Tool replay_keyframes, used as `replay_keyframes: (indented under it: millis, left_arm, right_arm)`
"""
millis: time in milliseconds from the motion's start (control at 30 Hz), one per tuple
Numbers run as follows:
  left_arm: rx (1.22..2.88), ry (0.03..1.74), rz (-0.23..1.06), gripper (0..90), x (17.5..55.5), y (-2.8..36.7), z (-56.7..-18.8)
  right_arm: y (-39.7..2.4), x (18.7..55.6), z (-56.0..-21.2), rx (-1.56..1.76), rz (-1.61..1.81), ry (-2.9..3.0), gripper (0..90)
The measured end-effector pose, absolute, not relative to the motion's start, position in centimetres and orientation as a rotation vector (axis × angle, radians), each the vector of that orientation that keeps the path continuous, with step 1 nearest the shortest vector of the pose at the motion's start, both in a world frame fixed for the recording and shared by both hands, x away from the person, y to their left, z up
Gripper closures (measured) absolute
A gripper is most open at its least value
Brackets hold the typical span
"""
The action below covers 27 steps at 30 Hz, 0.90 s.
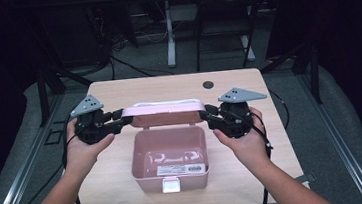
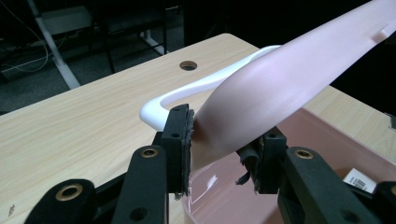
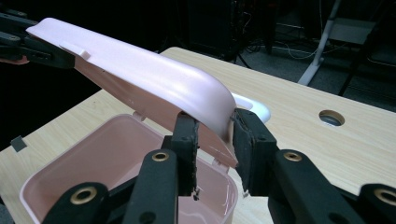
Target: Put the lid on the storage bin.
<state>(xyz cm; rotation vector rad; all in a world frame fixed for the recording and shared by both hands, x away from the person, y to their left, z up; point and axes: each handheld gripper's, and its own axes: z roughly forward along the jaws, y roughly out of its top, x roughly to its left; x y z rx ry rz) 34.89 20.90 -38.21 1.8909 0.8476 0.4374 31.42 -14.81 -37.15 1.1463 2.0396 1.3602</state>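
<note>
A: Where do we have the lid [image 1: 164, 113]?

B: Up off the pink box [image 1: 169, 159], raised at the box's far edge, with each end between a pair of our fingers. The left gripper [image 1: 120, 122] takes the left end, the right gripper [image 1: 206, 115] the right end.

A: Are the fingers clamped on it?

B: In the left gripper view [image 2: 224, 154], one finger [image 2: 180, 140] lies against the lid's rounded corner and the other sits just under its lower face. The spread is middling, neither wide nor pinched. Whether the pads actually press, we cannot tell.

A: And the right side?

B: Much the same in the right gripper view [image 3: 215, 149]: the lid's corner [image 3: 205, 107] sits between the two fingers [image 3: 187, 140], both close against it, at a middling spread. Again we cannot say for sure that they squeeze it.

A: What lies below our fingers?

B: The open box, standing on the worktop [image 1: 118, 93], its cavity just beneath and on the near side of both finger pairs. A white barcode label [image 1: 181, 169] shows low on the inside, and a white latch [image 1: 171, 185] sits on its near wall.

A: Beyond the fingers?

B: The lid's white handle [image 2: 187, 93] curves out past the left fingers, over the worktop. Farther off there is a round hole [image 1: 208, 85] in the worktop.
</note>
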Motion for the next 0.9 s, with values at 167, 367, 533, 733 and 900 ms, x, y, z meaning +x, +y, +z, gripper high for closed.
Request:
replay_keyframes:
  millis: [167, 367, 533, 733, 900]
  left_arm:
    - [1.899, 0.840, 0.439, 63.4, 34.4, 20.9, -38.3]
    - [1.906, 0.833, 0.437, 61.3, 33.8, 20.9, -38.5]
    - [1.911, 0.830, 0.449, 60.3, 33.1, 20.9, -38.7]
    - [1.906, 0.824, 0.446, 60.2, 32.2, 21.2, -39.0]
    - [1.901, 0.817, 0.437, 60.2, 31.6, 21.4, -39.1]
  right_arm:
    - [-14.9, 31.0, -37.4, 1.148, 1.372, 2.047, 69.8]
    - [-15.0, 30.3, -37.6, 1.148, 1.393, 2.051, 68.6]
    - [-15.0, 29.6, -38.0, 1.138, 1.393, 2.059, 67.8]
    - [-15.0, 28.9, -38.2, 1.113, 1.376, 2.066, 67.3]
    - [-14.9, 28.4, -38.6, 1.110, 1.383, 2.066, 66.6]
